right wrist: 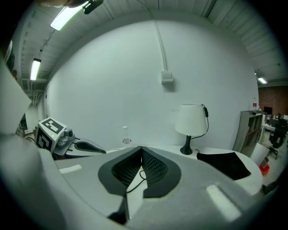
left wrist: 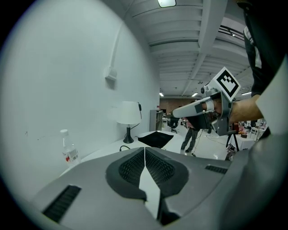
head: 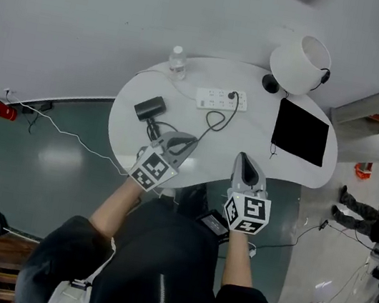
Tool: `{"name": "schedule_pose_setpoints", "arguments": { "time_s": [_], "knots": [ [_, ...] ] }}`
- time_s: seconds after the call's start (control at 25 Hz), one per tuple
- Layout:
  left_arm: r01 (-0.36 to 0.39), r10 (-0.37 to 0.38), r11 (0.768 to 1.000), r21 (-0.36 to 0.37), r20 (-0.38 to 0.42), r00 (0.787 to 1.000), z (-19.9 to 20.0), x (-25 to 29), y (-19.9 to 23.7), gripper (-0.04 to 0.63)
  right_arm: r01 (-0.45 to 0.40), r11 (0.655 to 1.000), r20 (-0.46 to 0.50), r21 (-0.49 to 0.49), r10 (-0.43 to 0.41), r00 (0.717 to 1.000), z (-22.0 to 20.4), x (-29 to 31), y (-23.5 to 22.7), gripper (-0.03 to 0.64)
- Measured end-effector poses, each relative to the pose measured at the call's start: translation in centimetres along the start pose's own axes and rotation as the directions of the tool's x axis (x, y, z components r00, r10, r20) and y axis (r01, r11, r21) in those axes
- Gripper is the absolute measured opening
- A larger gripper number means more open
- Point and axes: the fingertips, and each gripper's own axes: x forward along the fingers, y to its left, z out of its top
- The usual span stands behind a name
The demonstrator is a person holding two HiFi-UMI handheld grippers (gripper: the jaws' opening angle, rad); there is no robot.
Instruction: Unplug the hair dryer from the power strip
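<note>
Two grippers, left [head: 188, 141] and right [head: 242, 156], jaws pressed together, empty, lower centre. Hair dryer [head: 149, 108], centre-left; its plug [head: 234, 97] sits in power strip [head: 217, 100], upper centre. Plug probably rigid, light: pinch its body, not limp cord [head: 213, 123].

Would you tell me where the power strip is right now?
In the head view the power strip lies near the far edge of the white table, between the water bottle to its left and the lamp to its right.
</note>
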Motion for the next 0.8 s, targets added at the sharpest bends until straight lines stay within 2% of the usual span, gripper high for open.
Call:
{"name": "schedule_pose_setpoints", "arguments": {
  "time_s": [0.48,0.8],
  "knots": [
    [-0.009,0.01,0.999,0.03,-0.014,1.0,1.4,5.8,4.6,0.014,-0.071,0.997,-0.015,0.008,0.071,0.997,0.6,5.6,-3.2,0.005],
    [-0.004,0.009,0.997,0.083,-0.061,0.998,1.4,9.6,7.3,0.015,-0.093,0.996,-0.051,0.008,0.094,0.994,0.2,8.6,-5.4,0.005]
  ]
}}
